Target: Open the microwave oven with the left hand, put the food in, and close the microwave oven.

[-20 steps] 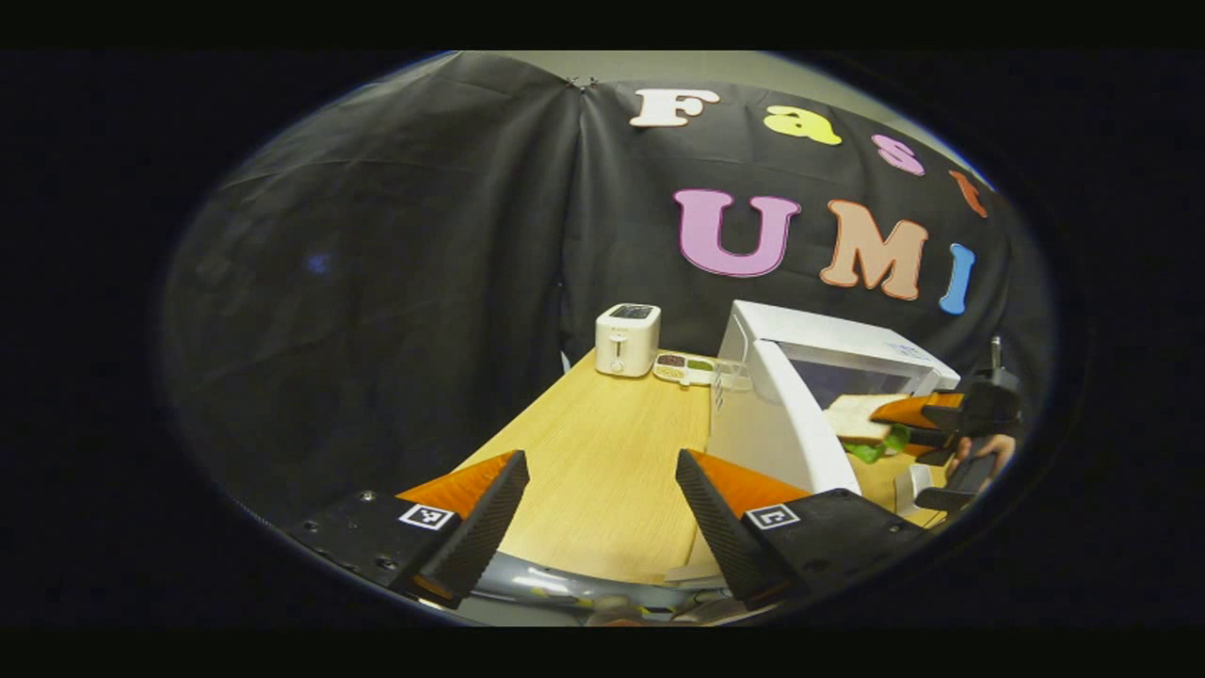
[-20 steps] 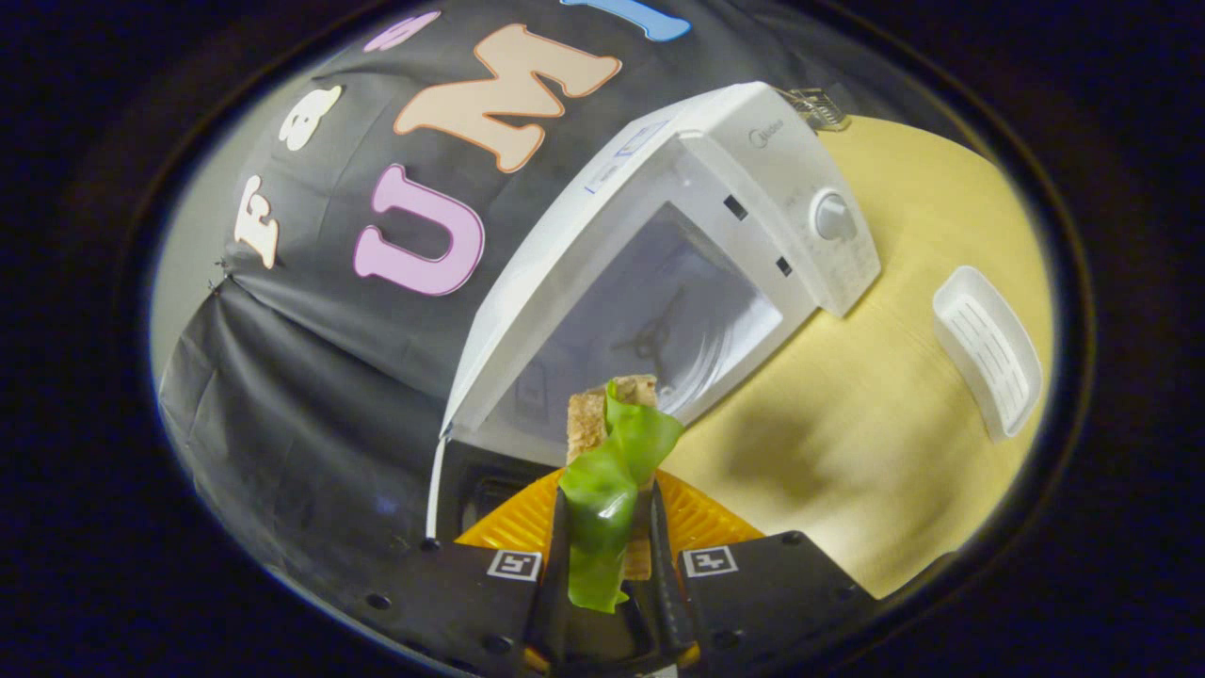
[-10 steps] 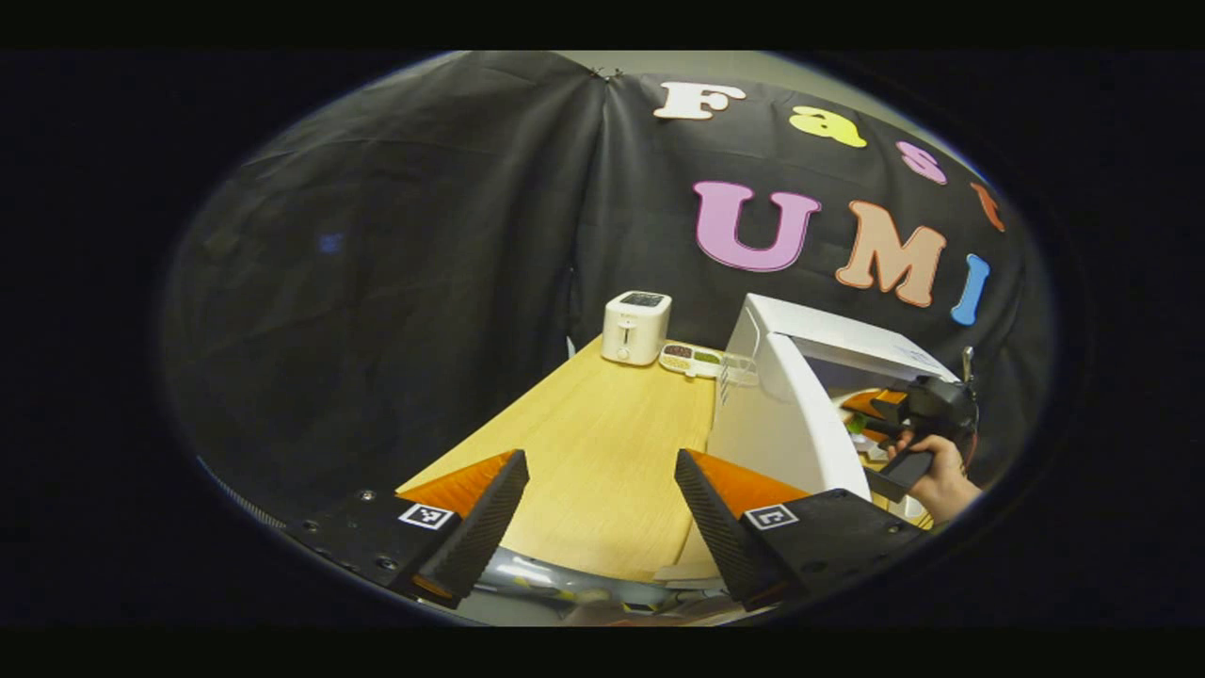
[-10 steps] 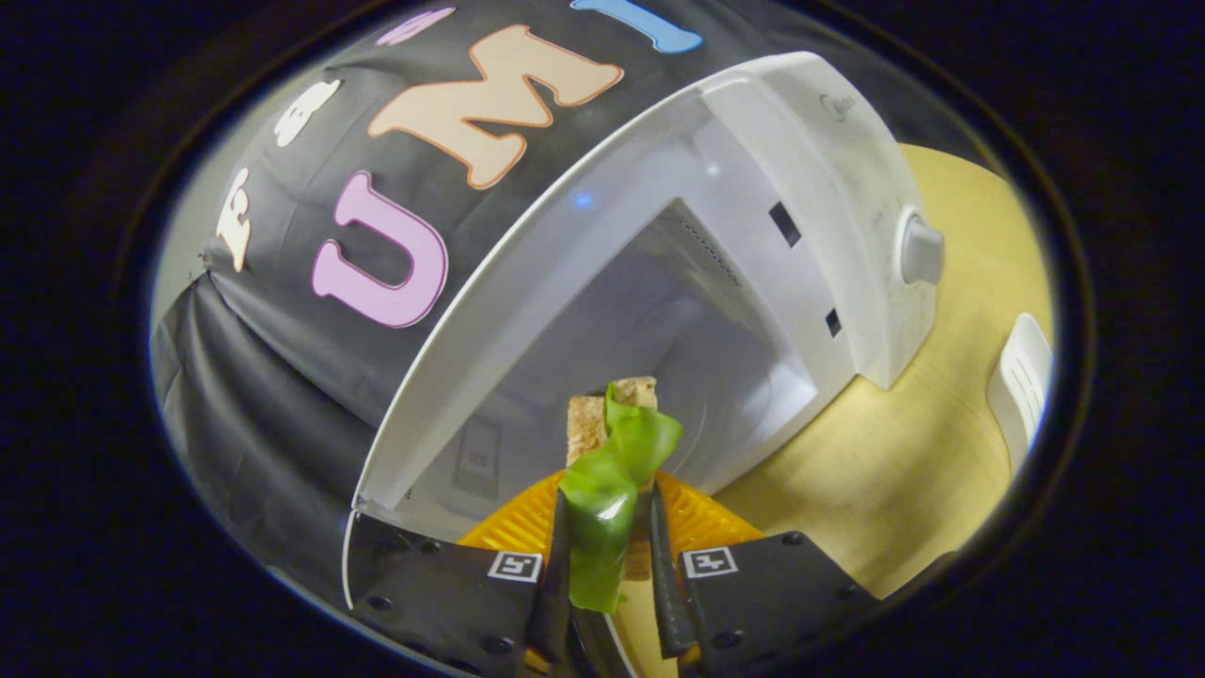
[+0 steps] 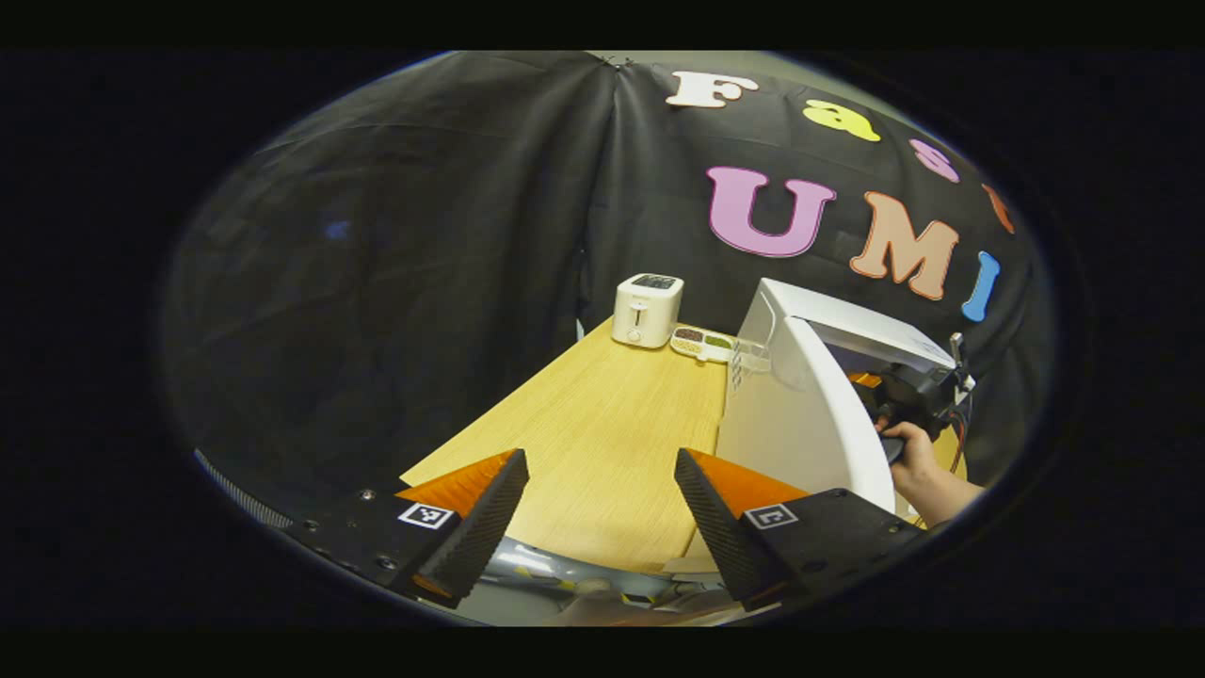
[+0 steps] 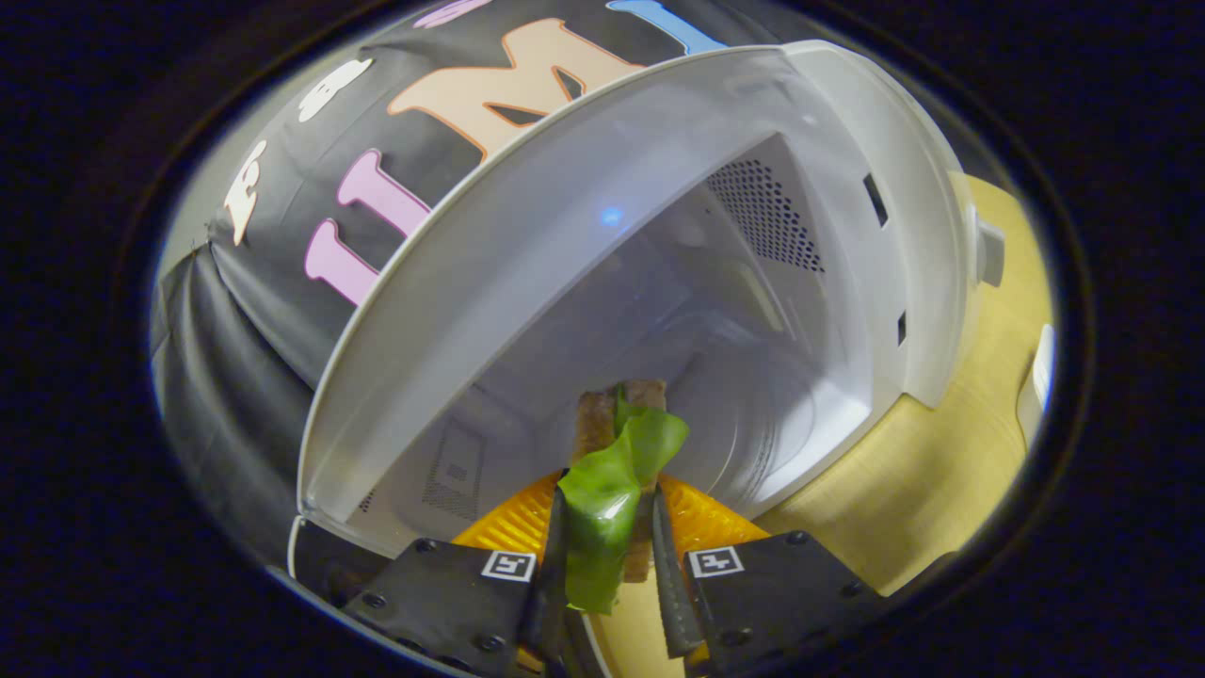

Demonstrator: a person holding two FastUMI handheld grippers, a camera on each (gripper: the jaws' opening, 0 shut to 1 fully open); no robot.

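We are seeing the microwave oven (image 6: pixel 659 217) standing door-open on the wooden table (image 5: pixel 602 424). Our right gripper (image 6: pixel 607 565) is clamping the sandwich (image 6: pixel 612 471), reaching into the cavity. Our left gripper (image 5: pixel 598 513) is hanging spread, gripping nothing.

My table (image 5: pixel 602 443) is pale wood with a fine straight grain and a soft satin sheen. The microwave (image 6: pixel 847 151) looks like smooth white plastic outside, its cavity painted metal with a perforated panel. The sandwich (image 6: pixel 602 471) has rough, porous bread and a glossy, plastic-looking green leaf. The toaster (image 5: pixel 647 310) is smooth white plastic. The wall (image 5: pixel 377 235) behind is matt black cloth, creased and folded.
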